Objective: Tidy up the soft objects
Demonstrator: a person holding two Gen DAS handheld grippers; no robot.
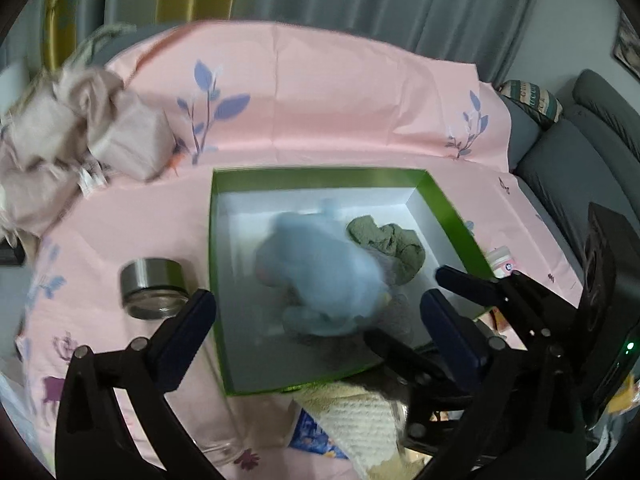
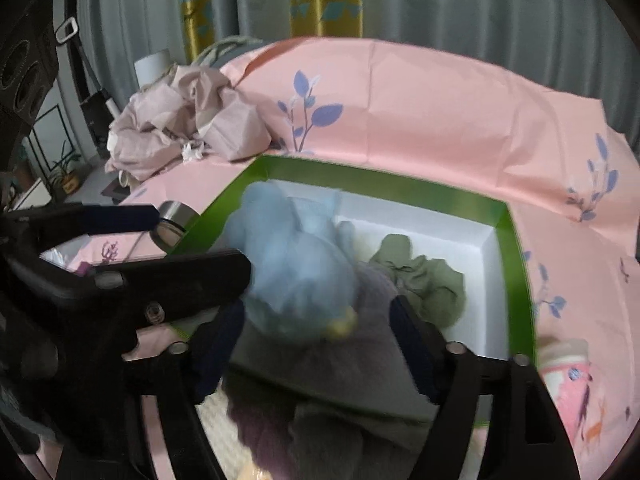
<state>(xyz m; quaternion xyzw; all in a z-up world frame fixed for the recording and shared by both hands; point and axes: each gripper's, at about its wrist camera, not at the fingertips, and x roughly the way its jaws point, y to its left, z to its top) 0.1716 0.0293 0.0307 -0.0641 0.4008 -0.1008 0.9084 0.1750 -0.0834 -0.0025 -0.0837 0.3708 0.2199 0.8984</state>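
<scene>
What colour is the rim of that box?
Bright green, with white inside walls. The box rim shows best in the left wrist view.

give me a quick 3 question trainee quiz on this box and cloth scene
1. True or false: the green box already holds an olive cloth.
2. Which thing sits outside the box? A) blue soft toy B) olive cloth C) metal-lidded jar
3. Is the left gripper clamped on anything?

Key:
1. True; the olive cloth lies in the box toward its far right corner.
2. C; the jar stands on the pink tablecloth, left of the box.
3. No; its jaws stand wide apart, with the blurred blue toy in the box between and beyond them, not pressed by either.
</scene>
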